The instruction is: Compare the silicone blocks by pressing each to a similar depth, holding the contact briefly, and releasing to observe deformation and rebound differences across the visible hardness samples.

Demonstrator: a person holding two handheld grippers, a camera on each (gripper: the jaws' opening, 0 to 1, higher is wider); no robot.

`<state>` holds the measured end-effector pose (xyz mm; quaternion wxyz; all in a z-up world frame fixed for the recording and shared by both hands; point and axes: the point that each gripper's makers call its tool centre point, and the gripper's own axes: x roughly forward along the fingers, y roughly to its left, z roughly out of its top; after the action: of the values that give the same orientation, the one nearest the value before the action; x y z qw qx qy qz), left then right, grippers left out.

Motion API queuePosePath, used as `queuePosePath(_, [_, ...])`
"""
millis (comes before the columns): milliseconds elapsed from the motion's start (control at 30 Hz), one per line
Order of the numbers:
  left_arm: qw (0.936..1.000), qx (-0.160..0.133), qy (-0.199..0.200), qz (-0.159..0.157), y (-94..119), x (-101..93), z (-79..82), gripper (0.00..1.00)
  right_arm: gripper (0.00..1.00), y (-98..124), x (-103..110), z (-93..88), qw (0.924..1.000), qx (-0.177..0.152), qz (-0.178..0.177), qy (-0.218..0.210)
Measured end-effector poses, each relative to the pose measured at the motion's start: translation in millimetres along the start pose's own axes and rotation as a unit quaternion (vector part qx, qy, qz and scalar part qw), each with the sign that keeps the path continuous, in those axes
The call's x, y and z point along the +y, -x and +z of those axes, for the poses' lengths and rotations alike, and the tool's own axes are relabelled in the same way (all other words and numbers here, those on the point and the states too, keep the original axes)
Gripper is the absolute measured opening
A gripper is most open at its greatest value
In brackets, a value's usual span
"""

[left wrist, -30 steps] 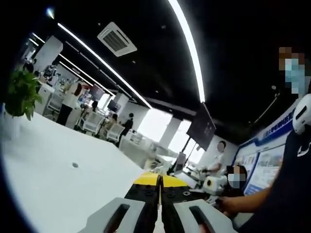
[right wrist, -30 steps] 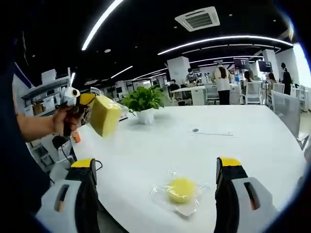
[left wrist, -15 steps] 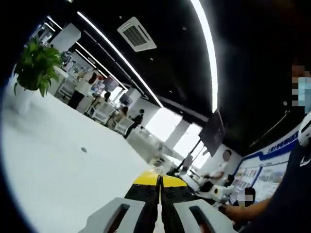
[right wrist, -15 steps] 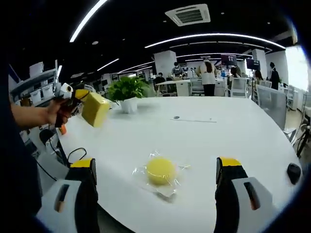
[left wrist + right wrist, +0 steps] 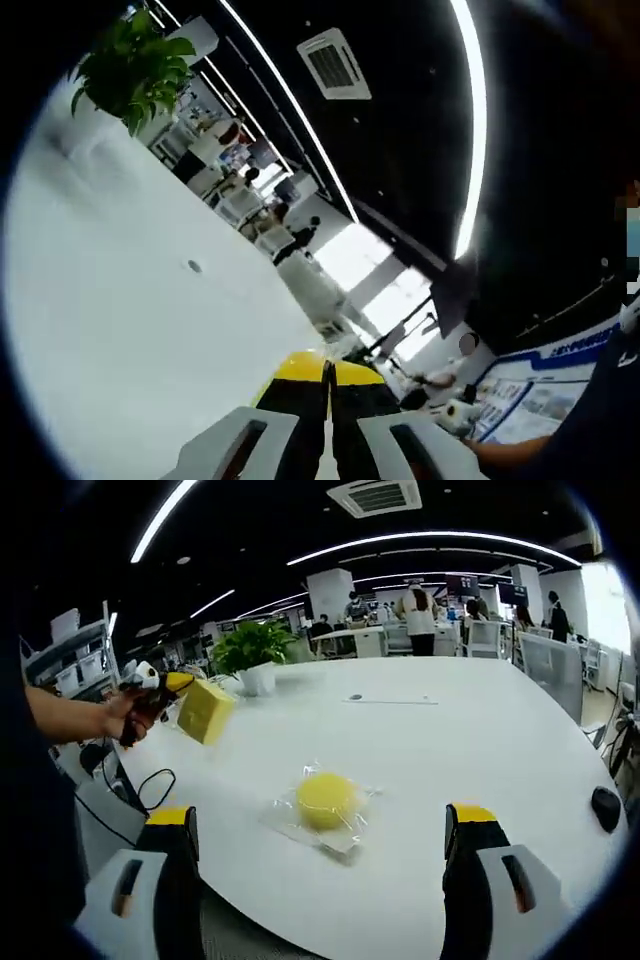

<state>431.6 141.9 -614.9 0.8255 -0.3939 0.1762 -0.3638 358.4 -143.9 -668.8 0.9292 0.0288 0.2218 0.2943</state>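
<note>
A round yellow silicone block (image 5: 325, 800) in a clear plastic wrap lies on the white table (image 5: 480, 730), just ahead of my right gripper (image 5: 322, 825) and between its wide-open jaws, untouched. At the left, a hand holds my left gripper (image 5: 180, 692) above the table edge, shut on a square yellow block (image 5: 205, 710) that sticks out past its tip. In the left gripper view, the left gripper (image 5: 326, 365) has its jaws pressed close together and aims across the table; the block is hidden there.
A potted plant (image 5: 250, 650) (image 5: 135, 60) stands at the far side of the table. A small dark object (image 5: 605, 805) lies near the right edge, and a black cable (image 5: 150, 785) hangs off the left edge. People and desks fill the office behind.
The left gripper has carried the square block lower, closer to the table. The left gripper view has rolled, and the right gripper view has shifted slightly. The round block has stayed put.
</note>
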Motion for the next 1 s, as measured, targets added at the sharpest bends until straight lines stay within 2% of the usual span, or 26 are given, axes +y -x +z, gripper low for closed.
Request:
queuePosePath(200, [0.9996, -0.004, 0.024, 0.01, 0, 21.0, -7.0, 0.0, 0.96, 0, 3, 0.1, 1.0, 0.006, -0.002, 0.006])
queuePosePath(267, [0.9989, -0.009, 0.044, 0.014, 0, 28.0, -7.1, 0.0, 0.96, 0, 4, -1.7, 0.9999, 0.01, -0.001, 0.009])
queuePosePath(433, [0.998, -0.011, 0.053, 0.033, -1, 47.2, -9.7, 0.0, 0.96, 2, 6, -2.3, 0.9999, 0.008, -0.004, 0.006])
queuePosePath(467, [0.9948, -0.036, 0.084, 0.044, 1, 55.8, -5.0, 0.0, 0.96, 2, 6, -2.5, 0.9999, 0.008, -0.005, 0.005])
queuePosePath(533, [0.9878, -0.062, 0.132, 0.056, 4, 69.0, -1.5, 0.0, 0.96, 4, 6, -3.4, 0.9999, 0.008, -0.008, 0.003])
queuePosePath(600, [0.9875, -0.062, 0.12, 0.081, 7, 83.0, -2.2, 0.0, 0.96, 5, 4, -4.2, 0.9999, 0.005, -0.012, -0.005])
queuePosePath(767, [0.9899, -0.041, 0.091, 0.101, 10, 93.8, -2.3, 0.0, 0.96, 7, 8, -5.8, 0.9999, 0.009, -0.012, -0.007])
queuePosePath(867, [0.9908, -0.004, 0.034, 0.131, 13, 105.2, -8.6, 0.0, 0.96, 8, 7, -8.6, 0.9998, 0.011, -0.013, -0.004])
queuePosePath(1000, [0.9902, 0.015, -0.011, 0.139, 13, 108.9, -11.8, 0.0, 0.96, 10, 6, -11.1, 0.9997, 0.015, -0.016, -0.008])
